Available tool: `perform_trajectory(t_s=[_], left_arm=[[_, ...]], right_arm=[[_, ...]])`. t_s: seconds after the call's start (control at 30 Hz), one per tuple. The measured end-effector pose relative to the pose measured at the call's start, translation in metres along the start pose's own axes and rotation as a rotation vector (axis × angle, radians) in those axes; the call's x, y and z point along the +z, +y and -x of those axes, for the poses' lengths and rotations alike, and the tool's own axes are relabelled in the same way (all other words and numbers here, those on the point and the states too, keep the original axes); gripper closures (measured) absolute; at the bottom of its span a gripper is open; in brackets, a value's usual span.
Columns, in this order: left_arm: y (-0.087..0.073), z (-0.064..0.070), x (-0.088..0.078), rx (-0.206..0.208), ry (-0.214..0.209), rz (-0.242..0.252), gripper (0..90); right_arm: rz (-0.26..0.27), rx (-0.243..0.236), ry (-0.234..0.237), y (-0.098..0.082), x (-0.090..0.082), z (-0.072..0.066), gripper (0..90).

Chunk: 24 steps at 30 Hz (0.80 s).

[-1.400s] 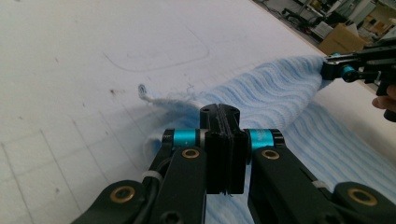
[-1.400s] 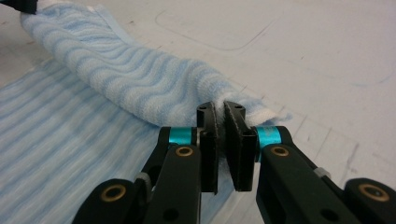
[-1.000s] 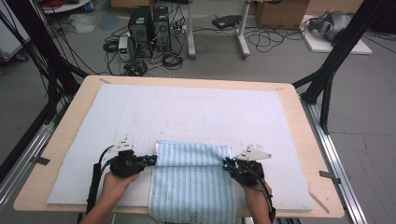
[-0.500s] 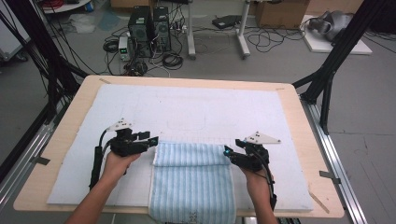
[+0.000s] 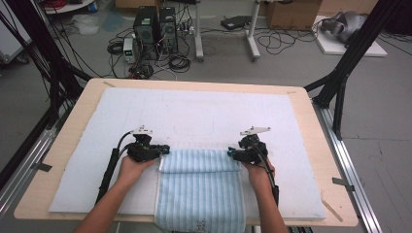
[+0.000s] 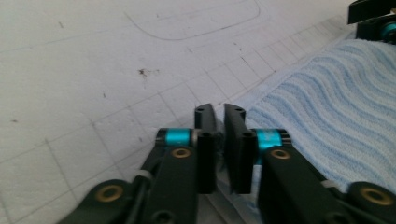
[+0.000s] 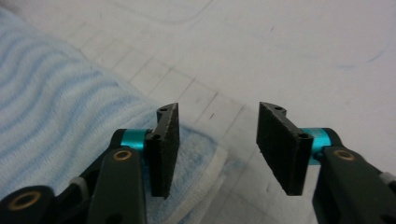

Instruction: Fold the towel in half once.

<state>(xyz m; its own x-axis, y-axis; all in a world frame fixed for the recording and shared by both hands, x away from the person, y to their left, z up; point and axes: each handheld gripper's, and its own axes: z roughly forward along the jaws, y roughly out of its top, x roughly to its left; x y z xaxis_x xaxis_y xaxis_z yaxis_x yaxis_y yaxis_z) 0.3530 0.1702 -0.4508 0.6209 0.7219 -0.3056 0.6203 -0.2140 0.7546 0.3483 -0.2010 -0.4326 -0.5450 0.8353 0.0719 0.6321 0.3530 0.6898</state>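
A light blue striped towel (image 5: 199, 189) lies on the white mat (image 5: 194, 111), its far end folded over and its near end hanging off the table's front. My left gripper (image 5: 164, 150) is at the fold's left corner. In the left gripper view its jaws (image 6: 219, 112) stand nearly together, shut on the towel (image 6: 336, 107) edge. My right gripper (image 5: 232, 154) is at the fold's right corner. It is open in the right gripper view (image 7: 217, 109), with the towel (image 7: 56, 116) corner lying under its left jaw and bare mat between the pads.
The wooden table (image 5: 311, 126) carries the white mat, marked with a faint grid and an outline (image 5: 194, 128) just beyond the towel. Black frame legs (image 5: 340, 82) stand at the right and left. Computers and cables (image 5: 155, 29) are on the floor behind.
Both hands moved forward from the towel's sides to the far corners of the fold. The right gripper shifted slightly inward toward the towel corner.
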Motion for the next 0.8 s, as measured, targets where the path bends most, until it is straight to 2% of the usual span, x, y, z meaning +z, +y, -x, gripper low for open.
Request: perform_trajectory(t_s=[0.07, 0.13, 0.17, 0.2, 0.27, 0.4, 0.53, 0.8], left_arm=[[0.000, 0.001, 0.000, 0.007, 0.003, 0.004, 84.9], [0.000, 0.001, -0.001, 0.005, 0.001, 0.008, 85.3], [0.001, 0.001, -0.002, -0.003, 0.002, 0.022, 85.4], [0.002, 0.000, -0.004, -0.001, 0.000, 0.033, 85.4], [0.004, 0.001, -0.009, -0.008, -0.014, 0.074, 85.4], [0.008, 0.003, -0.018, -0.017, -0.033, 0.140, 85.4], [0.009, 0.006, -0.027, -0.015, -0.054, 0.163, 85.4], [0.003, 0.017, -0.045, 0.001, -0.105, 0.194, 85.3]], right_arm=[[-0.021, -0.007, 0.025, -0.001, 0.003, 0.000, 62.4], [-0.021, -0.025, 0.054, 0.000, 0.003, -0.001, 78.2], [-0.021, -0.045, 0.047, 0.000, 0.002, -0.003, 83.0], [-0.009, -0.075, 0.029, 0.001, 0.000, -0.004, 83.5], [0.025, -0.084, 0.010, 0.002, -0.005, -0.006, 83.7], [0.071, -0.076, 0.005, 0.002, -0.014, -0.006, 83.5], [0.134, -0.073, 0.018, 0.002, -0.025, -0.008, 83.5], [0.206, -0.078, 0.040, -0.010, -0.047, -0.018, 83.1]])
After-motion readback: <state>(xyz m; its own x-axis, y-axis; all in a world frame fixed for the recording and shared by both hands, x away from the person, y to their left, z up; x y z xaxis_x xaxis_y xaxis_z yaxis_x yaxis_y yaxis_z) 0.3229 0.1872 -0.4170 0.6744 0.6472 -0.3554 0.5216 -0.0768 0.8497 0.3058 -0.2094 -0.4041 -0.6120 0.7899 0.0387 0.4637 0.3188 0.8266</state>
